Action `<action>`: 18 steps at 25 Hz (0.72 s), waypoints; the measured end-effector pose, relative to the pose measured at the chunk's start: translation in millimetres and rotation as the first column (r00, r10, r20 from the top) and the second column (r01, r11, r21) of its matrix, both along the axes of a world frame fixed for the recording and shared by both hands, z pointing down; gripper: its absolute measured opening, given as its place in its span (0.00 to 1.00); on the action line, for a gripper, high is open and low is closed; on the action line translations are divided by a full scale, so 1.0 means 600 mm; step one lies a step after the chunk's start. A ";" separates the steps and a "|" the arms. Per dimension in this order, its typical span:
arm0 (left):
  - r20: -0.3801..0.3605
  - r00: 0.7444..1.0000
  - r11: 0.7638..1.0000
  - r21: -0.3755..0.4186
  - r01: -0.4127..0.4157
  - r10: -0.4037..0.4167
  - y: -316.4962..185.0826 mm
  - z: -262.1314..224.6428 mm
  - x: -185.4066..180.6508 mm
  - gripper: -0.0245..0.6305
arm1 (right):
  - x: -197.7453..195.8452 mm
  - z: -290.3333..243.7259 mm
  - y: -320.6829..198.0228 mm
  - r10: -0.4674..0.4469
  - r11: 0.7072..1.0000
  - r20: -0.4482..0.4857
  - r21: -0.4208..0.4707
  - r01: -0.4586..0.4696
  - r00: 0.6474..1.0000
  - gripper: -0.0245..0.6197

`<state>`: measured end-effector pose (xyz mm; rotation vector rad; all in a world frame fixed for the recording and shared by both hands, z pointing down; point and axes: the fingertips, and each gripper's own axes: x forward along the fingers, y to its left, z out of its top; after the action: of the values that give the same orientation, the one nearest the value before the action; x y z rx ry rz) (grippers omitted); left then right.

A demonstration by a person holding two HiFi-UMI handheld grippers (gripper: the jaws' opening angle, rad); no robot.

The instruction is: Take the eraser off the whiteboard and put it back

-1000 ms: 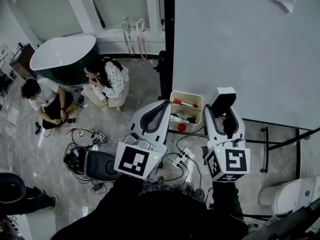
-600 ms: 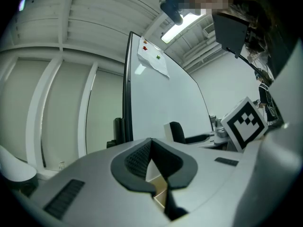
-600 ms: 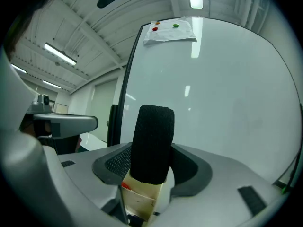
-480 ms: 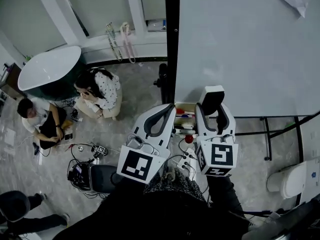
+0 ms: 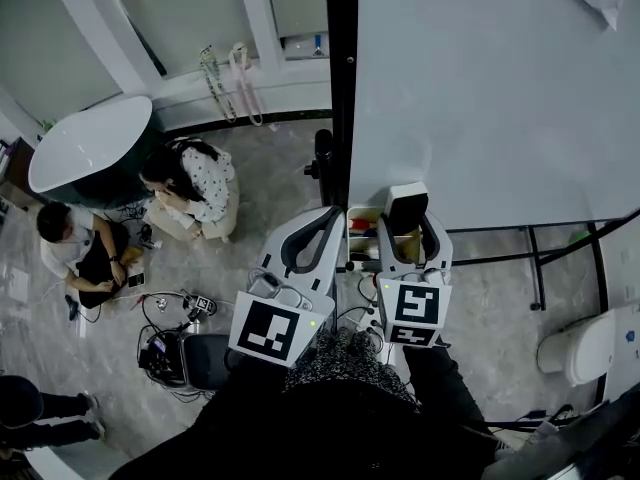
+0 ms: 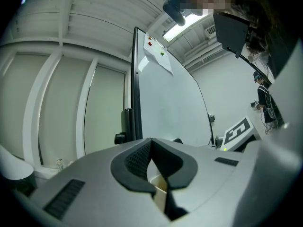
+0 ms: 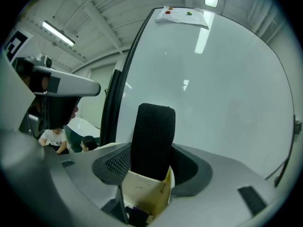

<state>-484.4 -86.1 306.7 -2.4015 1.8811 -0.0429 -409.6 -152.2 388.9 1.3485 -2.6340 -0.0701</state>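
**Eraser lifted, return to the board yet to come**

Head view: the right claw (image 5: pixel 407 226) holds the eraser (image 5: pixel 405 206) upright, its dark felt end pointing at the lower edge of the whiteboard (image 5: pixel 480 88). The eraser looks close to the board. Whether it touches cannot be told from here. The left claw (image 5: pixel 330 216) sits just beside the right one, over the floor and off the board's left edge. A pale box (image 5: pixel 362 230) of markers shows between the two claws, below the board.

Left gripper view: the left claw (image 6: pixel 150 142) has its jaws closed tip to tip with nothing gripped between them. The whiteboard (image 6: pixel 165 103) stands ahead and slightly to the right.

Right gripper view: the right claw (image 7: pixel 149 171) is closed only as far as the eraser's width and clamps its pale body. The black felt (image 7: pixel 152 136) sticks out past the jaws toward the whiteboard (image 7: pixel 222 79). A sheet of paper (image 7: pixel 182 15) is pinned at the board's top.

As a judgement, the taking-off half looks done, since the eraser rides in the claw. Setting it back on the board and letting go remains.
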 end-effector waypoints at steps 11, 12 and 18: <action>-0.006 1.000 1.000 -0.005 -0.006 0.006 0.000 -0.003 0.006 0.05 | -0.003 0.009 0.000 -0.036 0.996 0.059 -0.083 0.041 0.998 0.42; -0.006 1.000 1.000 -0.004 -0.006 0.005 0.000 -0.004 0.007 0.05 | -0.003 0.010 0.000 -0.041 0.995 0.064 -0.093 0.047 0.997 0.42; -0.002 1.000 1.000 0.002 0.003 -0.003 0.005 -0.004 0.012 0.05 | -0.004 0.016 0.004 -0.077 0.987 0.082 -0.135 0.088 0.994 0.42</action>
<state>-476.9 -83.2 304.4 -2.3981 1.8853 -0.0392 -412.2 -149.8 398.5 1.2206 -2.7010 0.1531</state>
